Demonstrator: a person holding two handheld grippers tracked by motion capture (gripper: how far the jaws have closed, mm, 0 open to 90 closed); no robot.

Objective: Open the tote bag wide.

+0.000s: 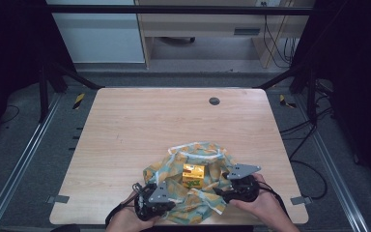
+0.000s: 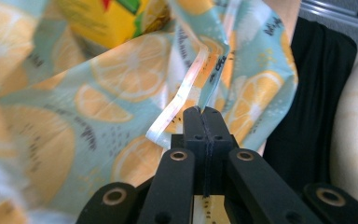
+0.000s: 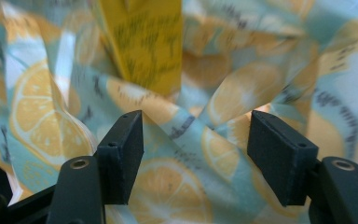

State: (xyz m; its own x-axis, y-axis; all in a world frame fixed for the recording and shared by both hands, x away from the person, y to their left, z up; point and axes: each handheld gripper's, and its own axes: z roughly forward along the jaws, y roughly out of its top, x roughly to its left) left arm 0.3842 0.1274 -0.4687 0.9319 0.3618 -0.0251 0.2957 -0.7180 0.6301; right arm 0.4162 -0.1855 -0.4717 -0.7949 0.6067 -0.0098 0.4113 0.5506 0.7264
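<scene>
A cloth printed with lemon slices on pale blue (image 1: 207, 157) lies crumpled at the table's near edge, with a small yellow carton (image 1: 193, 175) standing upright in its middle. My left gripper (image 1: 173, 201) is at the cloth's near left corner. In the left gripper view it (image 2: 204, 113) is shut on the cloth's light hem (image 2: 177, 100), and the carton (image 2: 112, 18) stands beyond. My right gripper (image 1: 221, 191) is at the cloth's near right side. In the right gripper view it (image 3: 196, 140) stands open, a fold of cloth (image 3: 168, 196) lies between its jaws, and the carton (image 3: 144, 42) is just ahead.
The wooden table (image 1: 140, 121) has a round grey cable hole (image 1: 214, 101) near its far edge. Dark frame bars and cables surround it. The person's dark clothing (image 2: 317, 93) shows close behind the left gripper.
</scene>
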